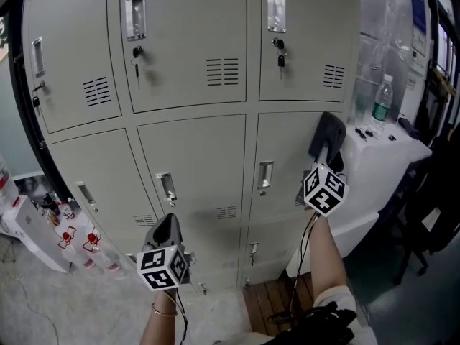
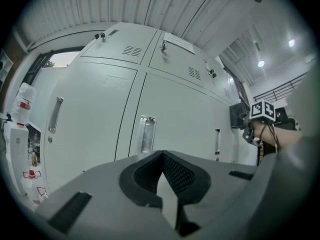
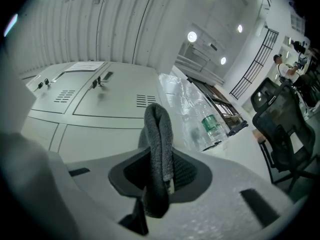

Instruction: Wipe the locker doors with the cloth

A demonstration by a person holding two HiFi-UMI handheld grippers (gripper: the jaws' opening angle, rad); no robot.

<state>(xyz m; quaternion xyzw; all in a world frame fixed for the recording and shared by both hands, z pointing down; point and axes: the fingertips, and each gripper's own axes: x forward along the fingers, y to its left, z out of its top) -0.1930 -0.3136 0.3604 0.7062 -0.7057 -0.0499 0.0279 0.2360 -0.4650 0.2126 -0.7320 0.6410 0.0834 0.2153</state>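
Note:
Grey locker doors (image 1: 194,157) fill the head view in rows. A dark grey cloth (image 1: 329,131) is held against the right-hand middle door (image 1: 284,146), with my right gripper (image 1: 327,152) shut on it. In the right gripper view the cloth (image 3: 159,134) stands folded between the jaws of that gripper (image 3: 159,160). My left gripper (image 1: 167,223) hangs lower, in front of the bottom of the middle column, shut with nothing in it. In the left gripper view its pads (image 2: 175,171) meet at the tips before a door (image 2: 180,114); the cloth (image 2: 237,115) shows far right.
A white table (image 1: 388,157) stands right of the lockers with a water bottle (image 1: 383,99) and clear plastic bags. A black chair (image 1: 438,192) is further right. White boxes with small bottles (image 1: 43,225) sit at the left. A wooden pallet (image 1: 277,300) lies below.

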